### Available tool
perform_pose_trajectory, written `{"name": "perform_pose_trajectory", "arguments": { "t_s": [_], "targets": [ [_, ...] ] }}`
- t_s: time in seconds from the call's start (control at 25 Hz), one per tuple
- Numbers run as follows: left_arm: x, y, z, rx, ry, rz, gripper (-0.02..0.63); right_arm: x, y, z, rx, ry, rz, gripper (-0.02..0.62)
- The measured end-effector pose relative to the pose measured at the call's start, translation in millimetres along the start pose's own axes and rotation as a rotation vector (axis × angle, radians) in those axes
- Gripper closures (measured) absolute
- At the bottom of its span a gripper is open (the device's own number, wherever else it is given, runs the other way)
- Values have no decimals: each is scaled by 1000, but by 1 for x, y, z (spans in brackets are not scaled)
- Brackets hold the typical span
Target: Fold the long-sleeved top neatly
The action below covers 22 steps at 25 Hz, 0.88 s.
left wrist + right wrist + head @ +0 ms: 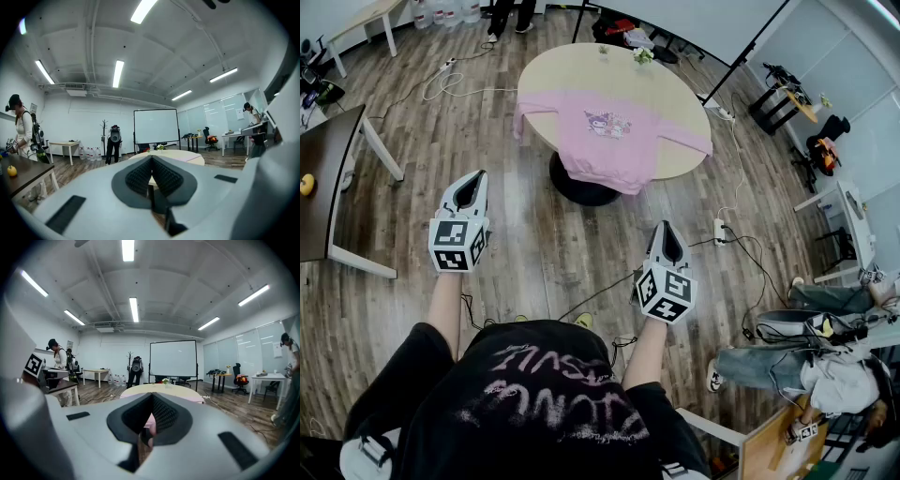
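- One pink long-sleeved top (609, 131) lies spread on the round table (581, 66) at the upper centre of the head view.
- Its long axis, sleeve to sleeve, runs left-right. The hem points down-frame and droops over the near edge.
- The top lies up-frame of both grippers, well apart. The left gripper (472, 180) is at left-centre and the right gripper (666, 232) below centre-right, perhaps slightly nearer the hem.
- Both grippers' jaws are closed on nothing.

My right gripper (151, 400) has its jaws pressed together, nothing between them. Past the tips I see the round table (159, 388), the pink top (151, 421) hanging off its near edge (only a sliver shows), and a white screen (173, 358) behind.
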<state>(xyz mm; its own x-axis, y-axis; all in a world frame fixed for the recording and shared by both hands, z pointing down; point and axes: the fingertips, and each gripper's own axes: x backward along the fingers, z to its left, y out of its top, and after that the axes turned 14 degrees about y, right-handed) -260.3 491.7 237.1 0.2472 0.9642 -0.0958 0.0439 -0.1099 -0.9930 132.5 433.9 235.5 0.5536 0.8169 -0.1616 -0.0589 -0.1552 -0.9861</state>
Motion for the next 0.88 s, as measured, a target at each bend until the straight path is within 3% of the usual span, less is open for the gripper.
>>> {"name": "perform_pose_trajectory", "arguments": {
  "t_s": [0.88],
  "targets": [
    [7,-20,2,-4,-6,8,595,-1,-15,16,-4,34,-21,591]
  ]
}}
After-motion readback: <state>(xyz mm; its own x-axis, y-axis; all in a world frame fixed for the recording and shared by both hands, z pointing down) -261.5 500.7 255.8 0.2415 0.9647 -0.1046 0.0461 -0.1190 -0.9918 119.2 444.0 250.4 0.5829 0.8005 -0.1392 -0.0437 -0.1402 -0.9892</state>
